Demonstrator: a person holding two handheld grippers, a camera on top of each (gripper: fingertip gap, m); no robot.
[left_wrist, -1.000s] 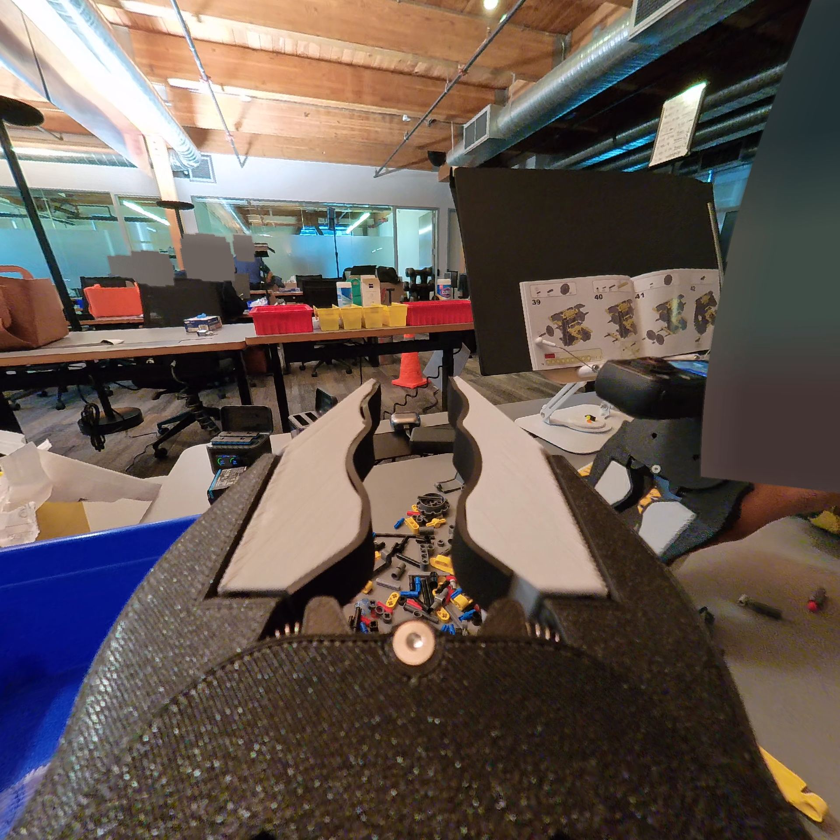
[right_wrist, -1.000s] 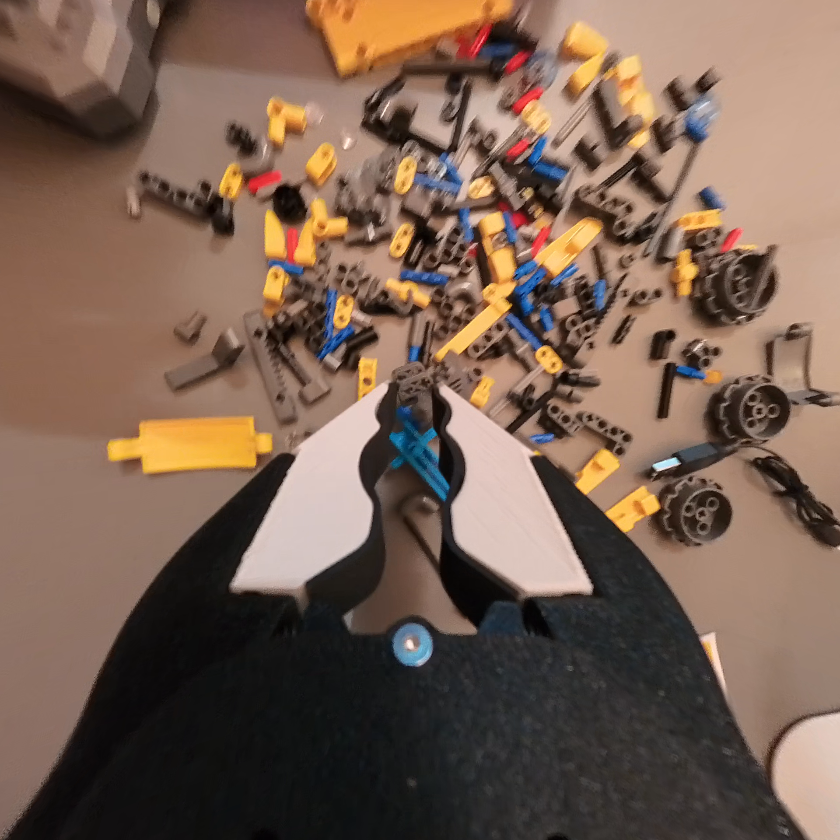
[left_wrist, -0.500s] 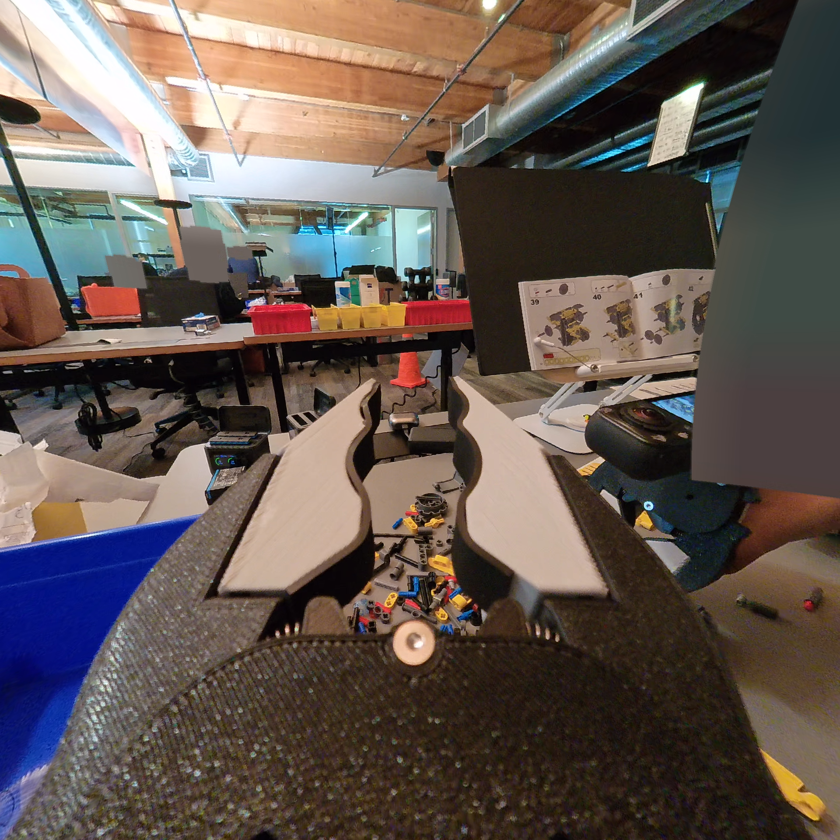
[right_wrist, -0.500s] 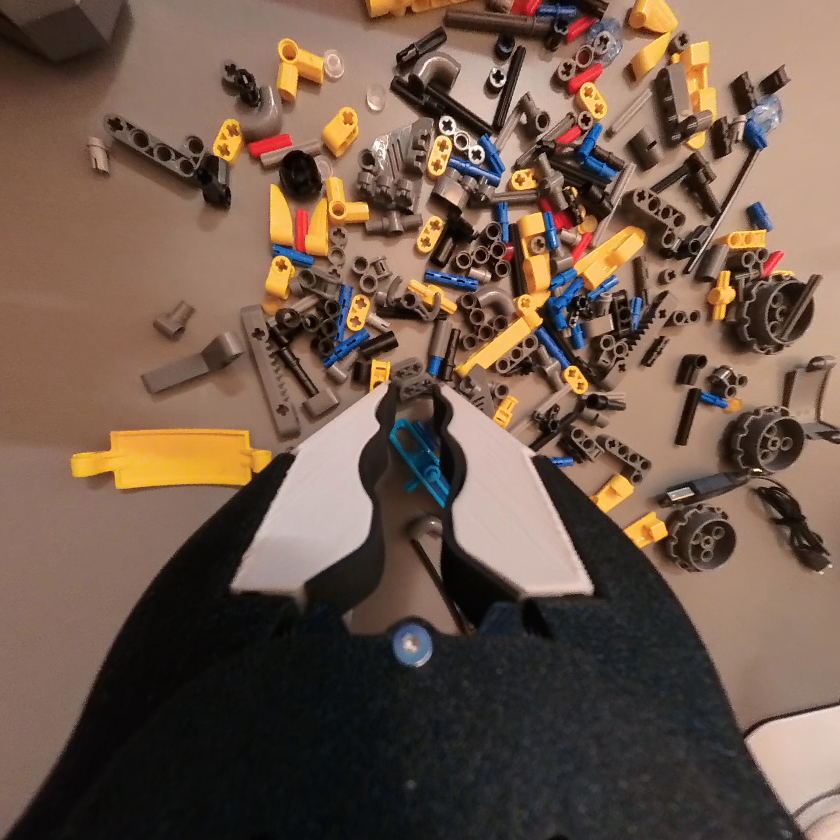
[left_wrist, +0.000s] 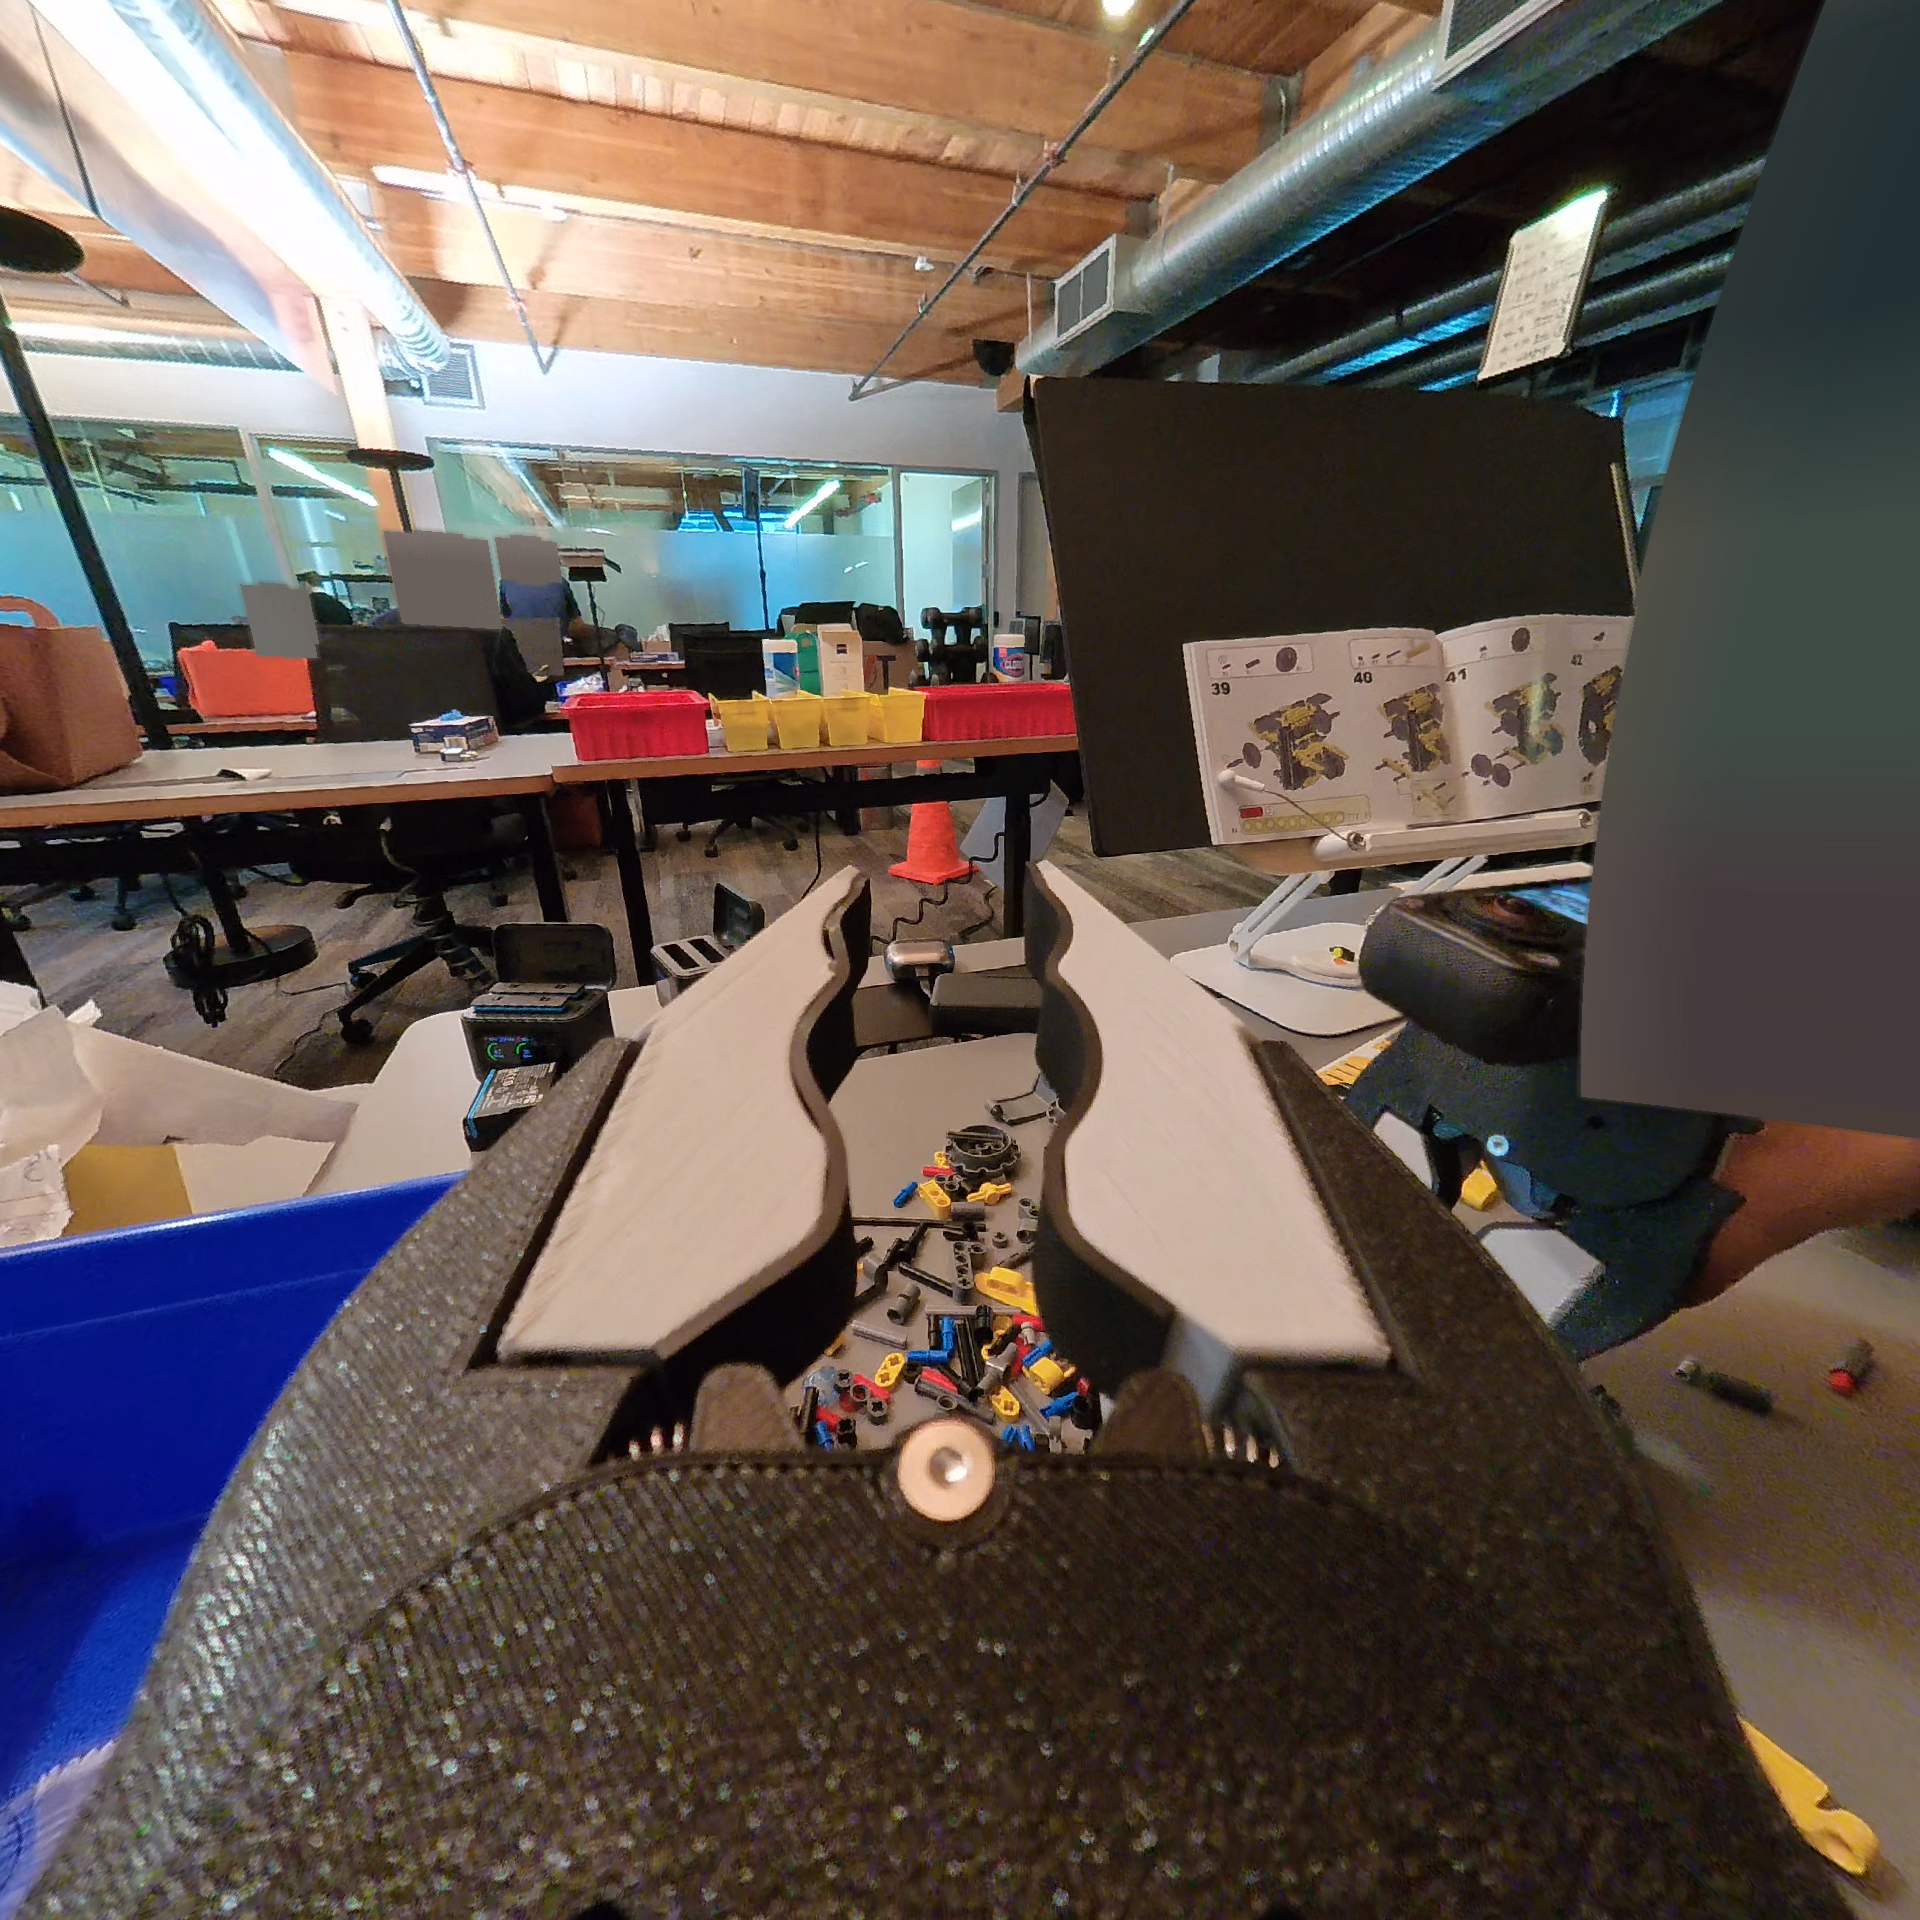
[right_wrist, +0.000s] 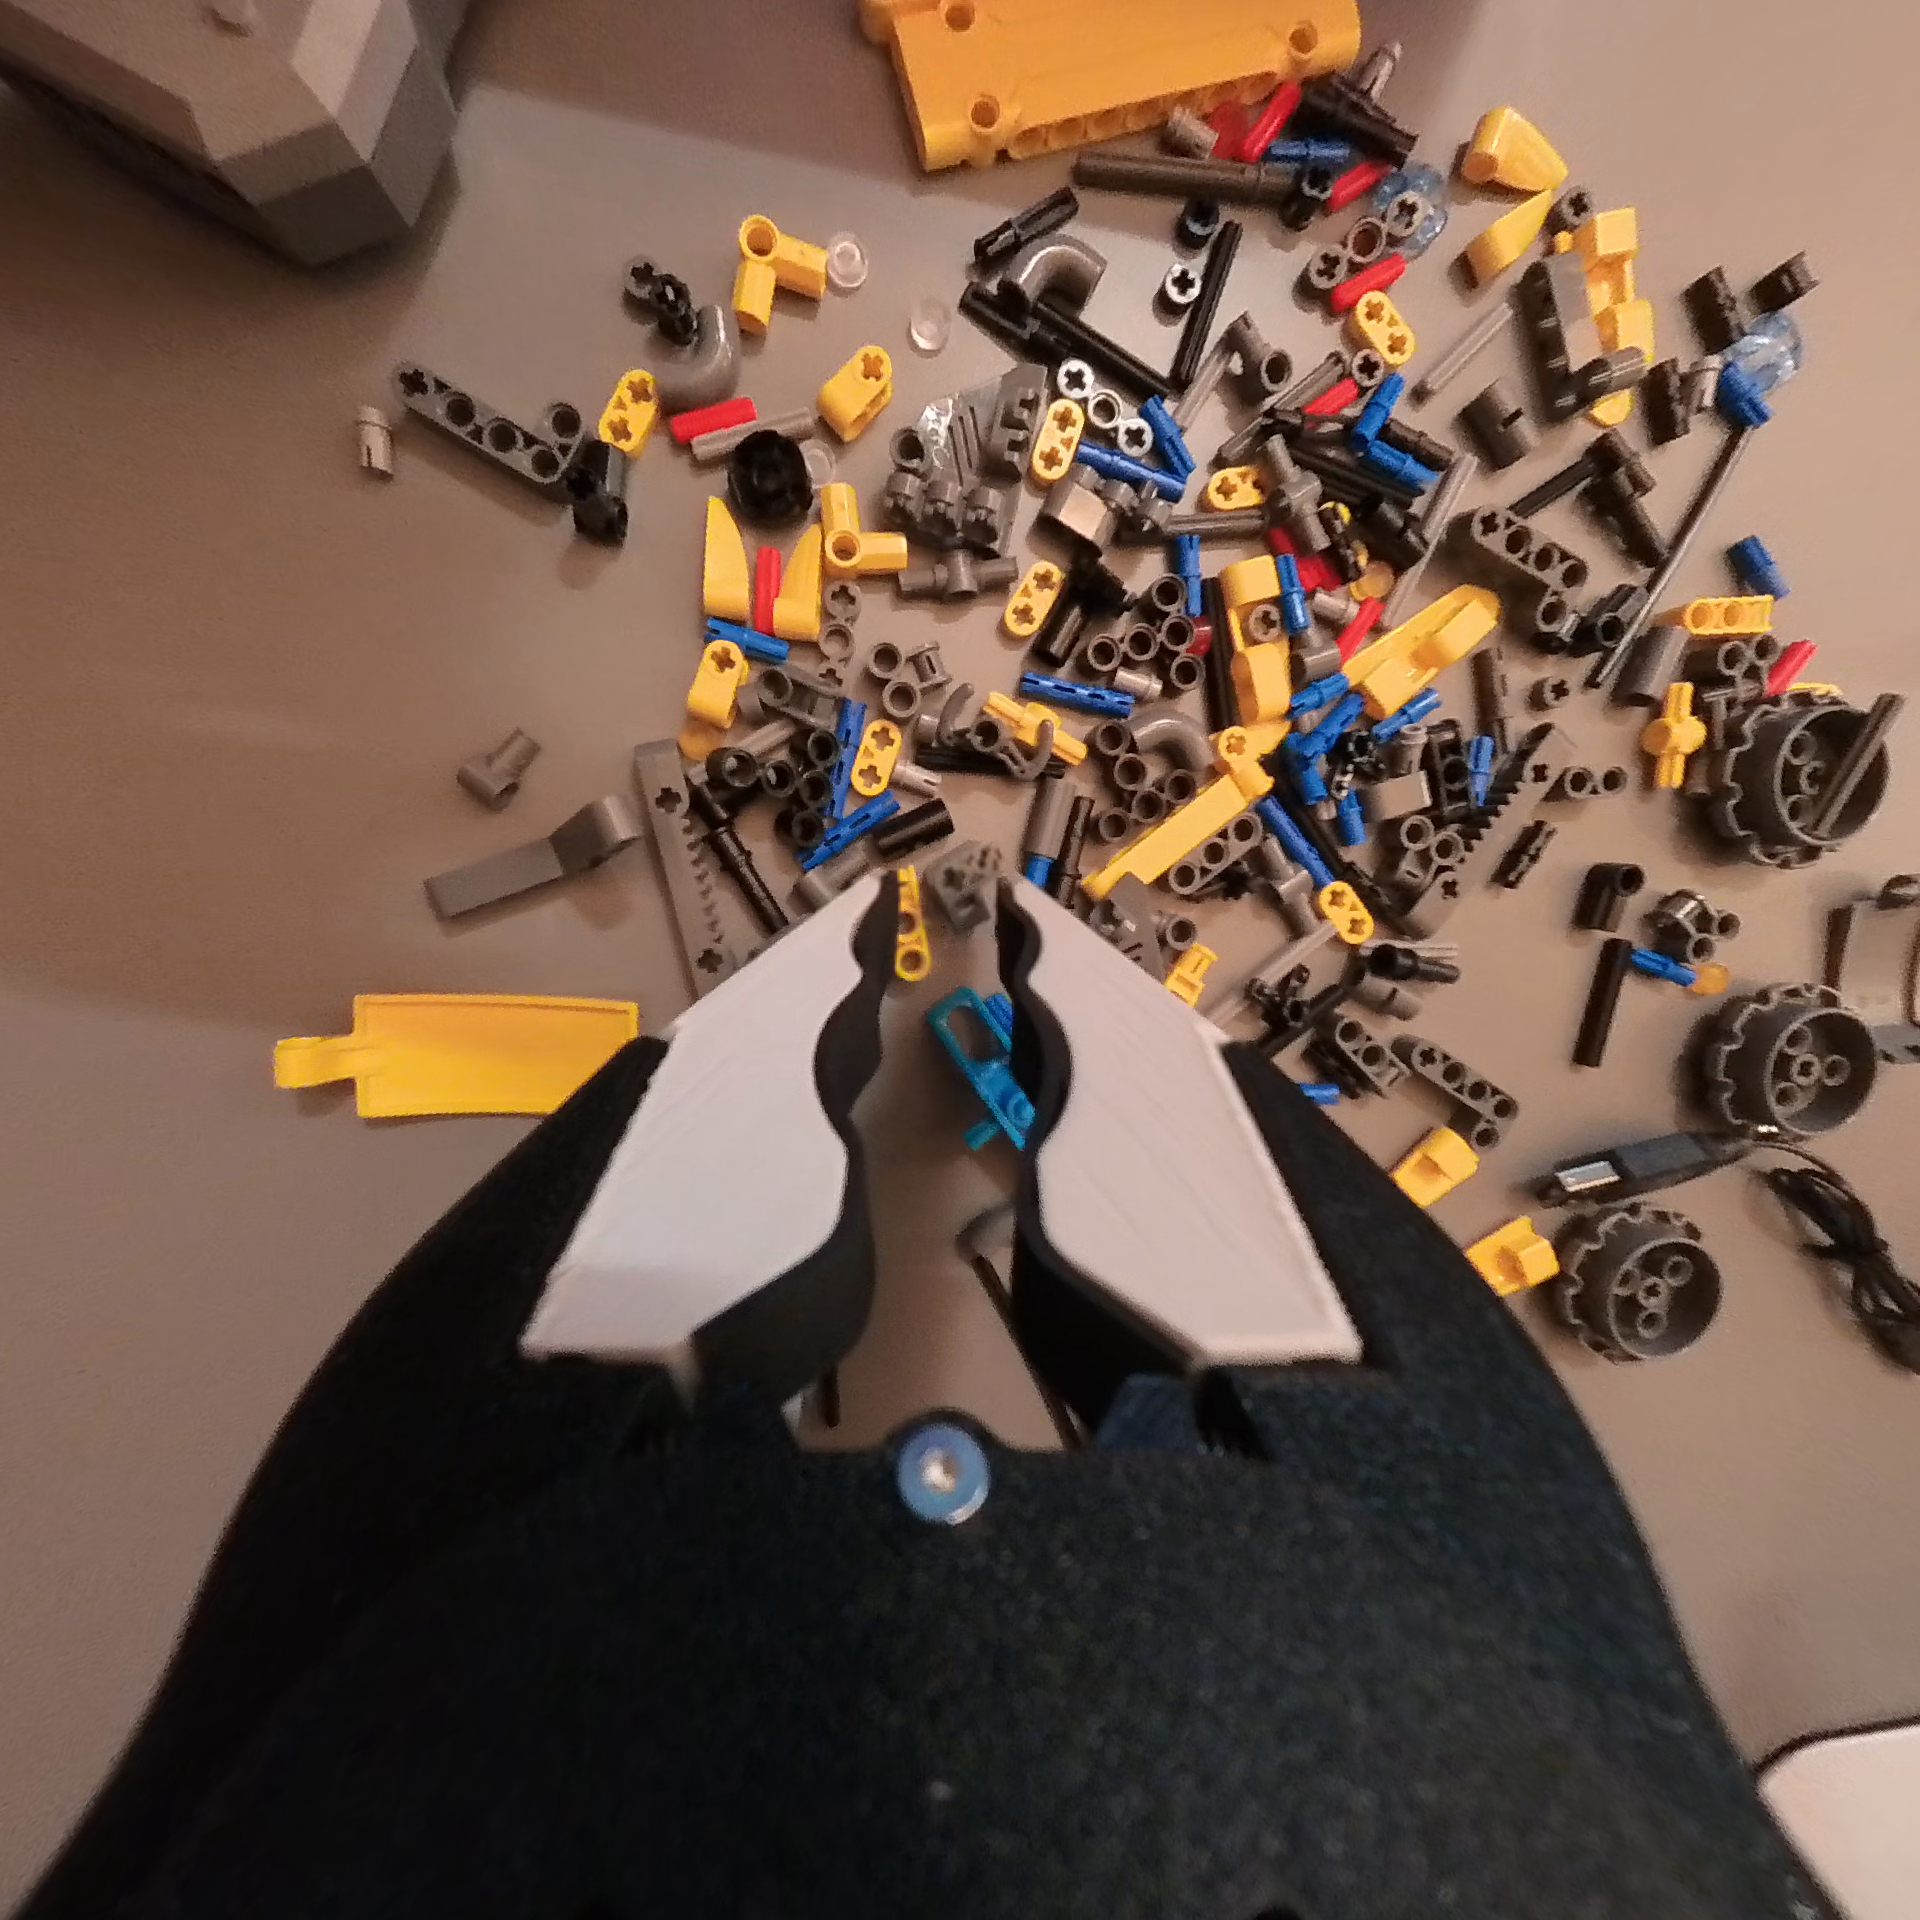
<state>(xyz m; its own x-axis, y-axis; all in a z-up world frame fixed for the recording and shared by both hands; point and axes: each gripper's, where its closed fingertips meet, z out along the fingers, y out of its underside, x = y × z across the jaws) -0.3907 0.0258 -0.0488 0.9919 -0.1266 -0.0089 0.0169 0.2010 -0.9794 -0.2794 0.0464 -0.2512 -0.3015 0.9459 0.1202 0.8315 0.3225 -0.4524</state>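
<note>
My right gripper (right_wrist: 945, 904) hangs over the near edge of a heap of small building-toy parts (right_wrist: 1195, 644) on the grey table. Its jaws stand a little apart. A teal part (right_wrist: 977, 1060) lies in the gap against the right finger (right_wrist: 1143, 1122), clear of the left finger. A small grey part (right_wrist: 966, 873) and a yellow link (right_wrist: 912, 935) lie at the tips. My left gripper (left_wrist: 951, 904) is open and empty, held above the table. The same heap (left_wrist: 966, 1299) shows between its fingers. The right gripper's body with its camera (left_wrist: 1486, 987) shows at the right.
An open instruction booklet (left_wrist: 1403, 727) leans on a black board. A blue bin (left_wrist: 156, 1403) is at the left. A flat yellow panel (right_wrist: 468, 1049), a large yellow piece (right_wrist: 1122, 73), several dark wheels (right_wrist: 1787, 1060), a cable (right_wrist: 1662, 1164) and a grey block (right_wrist: 239, 114) ring the heap. Left tips to right tips: about 25 cm.
The right gripper dipped closer to the heap, then rose again; the teal part stays between its fingers. In the left view the right gripper's body shifted right and up. The left gripper hardly moved.
</note>
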